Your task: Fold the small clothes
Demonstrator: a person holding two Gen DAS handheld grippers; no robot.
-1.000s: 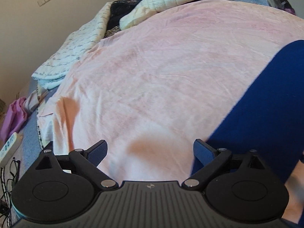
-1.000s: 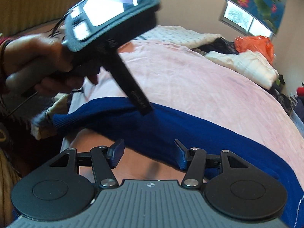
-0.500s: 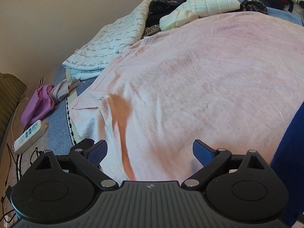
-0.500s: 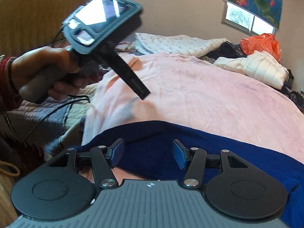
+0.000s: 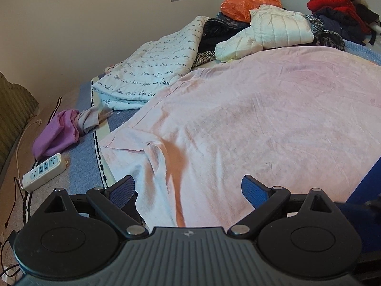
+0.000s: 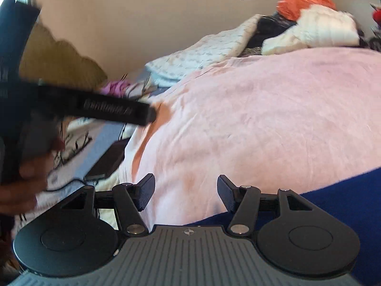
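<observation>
Both grippers are held above the bed, nothing between the fingers of either. Left gripper (image 5: 188,188): jaws spread wide, empty. Right gripper (image 6: 185,194): jaws likewise parted, empty.

The garment (image 6: 345,205), a dark blue knit, lies on the pink blanket (image 5: 262,119) at the near right. Only an edge of it is seen in the left view (image 5: 366,190); in the right view it runs under and to the right of the right gripper. Its full outline cannot be made out, so sleeve, hem and collar are not identified.

The left hand (image 6: 26,174) and the body of its gripper are seen, blurred, at the left of the right view, well apart from the garment.

Step in hand, as judged: a return to the garment for the next grasp, fold not yet seen.

Notes for doing it well:
- The left gripper is aimed at bare blanket; it would need to be swung right until the blue edge sits between its fingers.
- An edge or corner should be taken, not the middle, so the cloth hangs flat when lifted.
- Only the knit should be pinched; the blanket below is soft and wrinkled and could be caught with it.
- The two grasps are best set apart along one edge, then carried over together.

Far clutter is well clear: a white jacket (image 5: 273,31), an orange bag (image 5: 247,0), a printed quilt (image 5: 154,71). A power strip (image 5: 44,171) lies near left.
</observation>
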